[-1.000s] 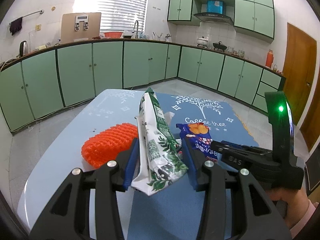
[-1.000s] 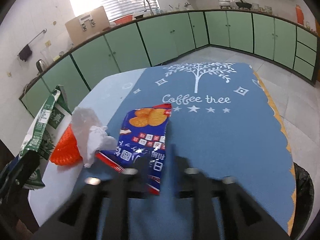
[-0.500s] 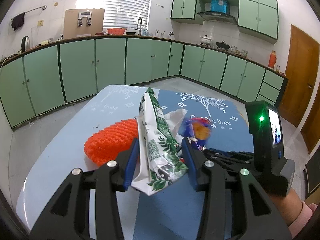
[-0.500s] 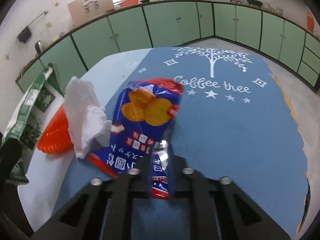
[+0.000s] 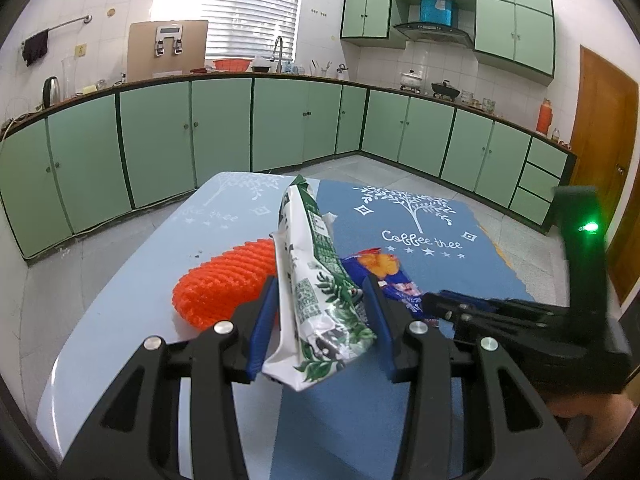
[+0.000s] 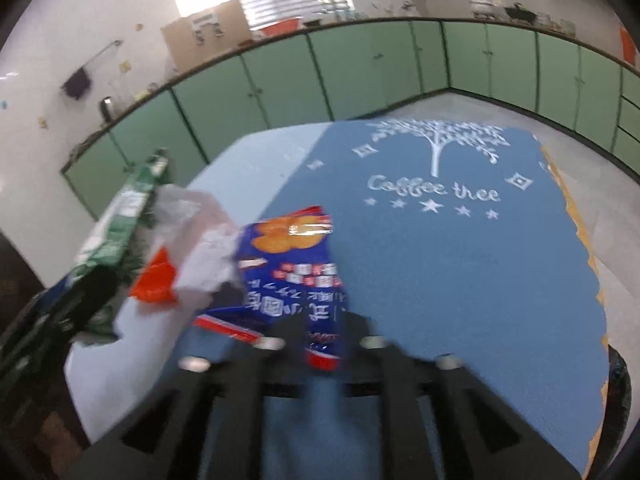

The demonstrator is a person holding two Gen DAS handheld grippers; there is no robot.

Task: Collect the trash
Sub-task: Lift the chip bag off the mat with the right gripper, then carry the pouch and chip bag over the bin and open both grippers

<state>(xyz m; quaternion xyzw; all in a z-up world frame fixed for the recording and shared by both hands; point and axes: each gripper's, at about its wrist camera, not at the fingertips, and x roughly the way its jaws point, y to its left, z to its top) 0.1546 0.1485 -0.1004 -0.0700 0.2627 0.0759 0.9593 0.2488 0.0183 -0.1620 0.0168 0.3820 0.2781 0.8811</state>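
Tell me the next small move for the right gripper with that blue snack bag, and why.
Probably carry the blue snack bag right, toward the dark bin at the table's right edge. The right gripper is shut on the bag's lower end, and the left gripper already holds the green-and-white wrapper.

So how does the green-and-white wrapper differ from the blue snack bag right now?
The green-and-white wrapper stands nearly upright in the left tool, leaf-printed; the blue snack bag leans forward from the right tool, showing orange snack pictures. The wrapper is narrow and creased, the bag broader and flatter. Both are empty-looking packets, each pinched at its lower end above the table.
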